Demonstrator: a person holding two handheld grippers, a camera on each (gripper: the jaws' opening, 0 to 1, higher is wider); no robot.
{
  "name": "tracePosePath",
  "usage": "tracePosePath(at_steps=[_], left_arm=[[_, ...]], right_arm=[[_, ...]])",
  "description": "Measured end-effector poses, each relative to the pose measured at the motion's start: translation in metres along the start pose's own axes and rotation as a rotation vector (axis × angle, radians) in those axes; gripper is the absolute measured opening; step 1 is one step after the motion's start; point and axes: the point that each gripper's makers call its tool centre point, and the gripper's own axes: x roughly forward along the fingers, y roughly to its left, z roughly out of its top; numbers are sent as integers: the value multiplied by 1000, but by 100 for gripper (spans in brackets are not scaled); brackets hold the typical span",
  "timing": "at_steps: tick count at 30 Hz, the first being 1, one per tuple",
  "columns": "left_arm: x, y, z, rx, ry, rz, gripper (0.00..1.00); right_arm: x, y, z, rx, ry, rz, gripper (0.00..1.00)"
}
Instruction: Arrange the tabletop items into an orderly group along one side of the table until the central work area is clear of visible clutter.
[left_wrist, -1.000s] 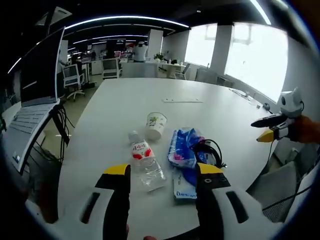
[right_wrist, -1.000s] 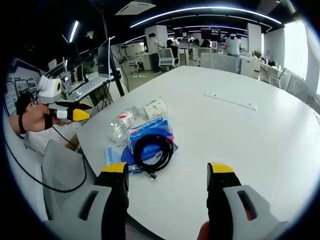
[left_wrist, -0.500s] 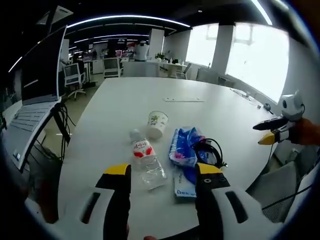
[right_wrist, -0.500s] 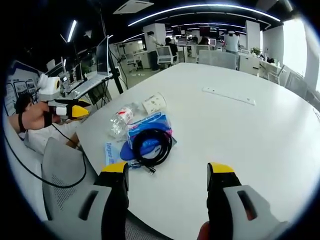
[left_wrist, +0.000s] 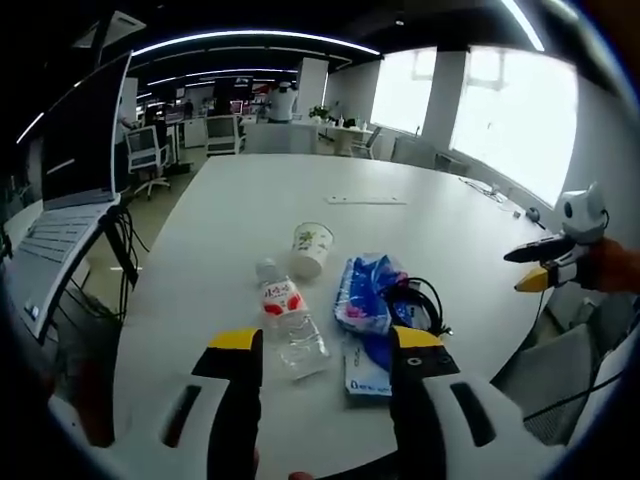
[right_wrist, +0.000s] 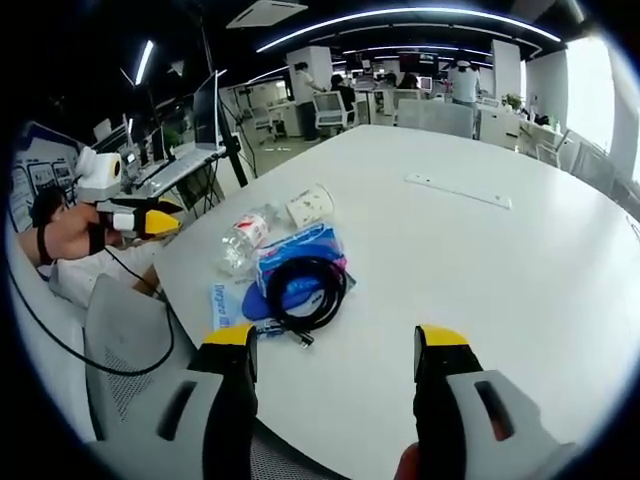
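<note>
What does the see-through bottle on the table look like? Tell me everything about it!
The bottle is clear plastic, lying on its side on the white table. It has a red and white label around its middle and a pale cap, which points toward the paper cup that lies tipped over near it. It looks empty or almost empty. A blue packet lies right beside it. Neither gripper touches it.

Lighting and picture quality: bright, sharp centre, fisheye edges.
Ceiling light strips (left_wrist: 250, 38) and blown-out windows (left_wrist: 510, 110) light the white table (right_wrist: 520, 270) evenly; shadows soft, straight lines bow at margins.
</note>
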Motion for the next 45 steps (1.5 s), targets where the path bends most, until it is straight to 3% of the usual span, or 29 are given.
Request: tracePosePath(at_steps=[45], left_arm=[[3,0,-2,-22,8,-8,49]], right_arm=[[0,7,-10,13,12,15,64]])
